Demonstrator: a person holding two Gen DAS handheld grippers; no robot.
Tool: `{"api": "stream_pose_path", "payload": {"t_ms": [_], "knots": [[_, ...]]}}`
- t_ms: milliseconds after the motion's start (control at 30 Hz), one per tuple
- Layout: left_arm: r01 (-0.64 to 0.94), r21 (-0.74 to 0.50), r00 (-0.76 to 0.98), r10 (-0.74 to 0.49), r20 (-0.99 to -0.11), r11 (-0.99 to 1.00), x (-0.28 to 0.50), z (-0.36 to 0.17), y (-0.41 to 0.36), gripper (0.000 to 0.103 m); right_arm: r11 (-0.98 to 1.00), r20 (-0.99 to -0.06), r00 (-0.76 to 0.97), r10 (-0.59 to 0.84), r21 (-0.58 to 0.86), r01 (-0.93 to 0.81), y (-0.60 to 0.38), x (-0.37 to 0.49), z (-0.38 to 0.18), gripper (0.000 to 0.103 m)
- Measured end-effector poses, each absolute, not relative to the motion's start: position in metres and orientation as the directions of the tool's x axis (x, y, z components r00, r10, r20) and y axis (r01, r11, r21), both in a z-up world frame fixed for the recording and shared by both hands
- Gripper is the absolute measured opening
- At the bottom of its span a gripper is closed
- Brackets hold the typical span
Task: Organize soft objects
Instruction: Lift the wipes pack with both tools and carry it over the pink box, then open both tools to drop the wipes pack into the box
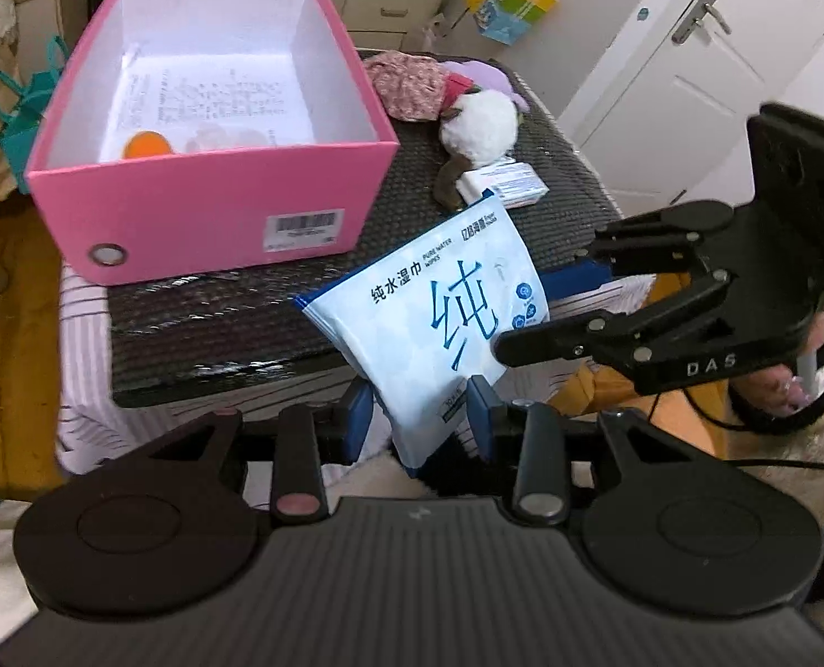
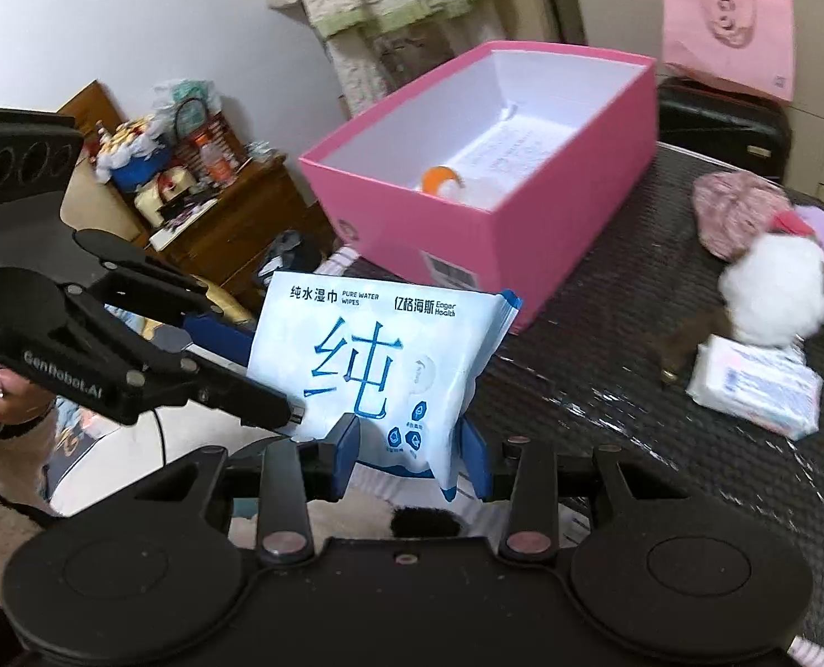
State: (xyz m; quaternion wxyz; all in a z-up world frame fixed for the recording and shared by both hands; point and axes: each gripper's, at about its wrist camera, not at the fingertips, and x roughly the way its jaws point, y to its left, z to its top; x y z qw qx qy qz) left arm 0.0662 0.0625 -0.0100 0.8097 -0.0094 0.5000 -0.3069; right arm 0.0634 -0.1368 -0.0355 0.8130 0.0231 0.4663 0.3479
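Note:
A light-blue pack of wet wipes [image 1: 439, 300] [image 2: 367, 344] hangs in the air in front of the dark-matted table [image 1: 217, 333], held from two sides. My left gripper [image 1: 420, 422] is shut on its lower end, blue pads pressing both faces. My right gripper [image 2: 412, 461] grips the other end; in the left wrist view it comes in from the right [image 1: 545, 311]. The left gripper enters the right wrist view from the left [image 2: 256, 372]. An open pink box [image 1: 200, 211] [image 2: 467, 233] stands on the table behind the pack, with an orange thing [image 1: 145, 145] and papers inside.
On the table right of the box lie a white plush toy [image 1: 481, 125] [image 2: 773, 294], a floral cloth [image 1: 412, 83], a purple soft item and a small tissue pack [image 1: 506, 180] [image 2: 756, 389]. A white door is at the right, wooden furniture at the left.

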Motion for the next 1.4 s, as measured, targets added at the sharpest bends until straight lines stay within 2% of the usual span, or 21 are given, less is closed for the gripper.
{"api": "stream_pose_path", "payload": {"t_ms": [333,667,1067,1400], "knots": [[0.458,-0.281,0.395,-0.476,-0.786,0.844,0.091,0.011,0.096,0.036,0.730,-0.753,0.305,0.583,0.321,-0.604,-0.094,0.088,-0.013,0.050],[0.463,-0.204,0.572,-0.467,-0.675,0.863,0.150,0.045,0.110,0.036,0.763,-0.682,0.449,0.577,0.255,-0.594,-0.078,0.152,0.016,0.052],[0.400,-0.221,0.660,-0.446,-0.604,0.890,0.270,0.022,0.094,0.036,0.860,-0.678,0.559,0.477,0.229,-0.456,-0.071,0.249,-0.009,0.053],[0.344,-0.250,0.615,-0.418,-0.669,0.905,0.323,-0.012,0.090,0.036,0.882,-0.739,0.525,0.423,0.205,-0.424,-0.063,0.303,-0.035,0.053]]}}
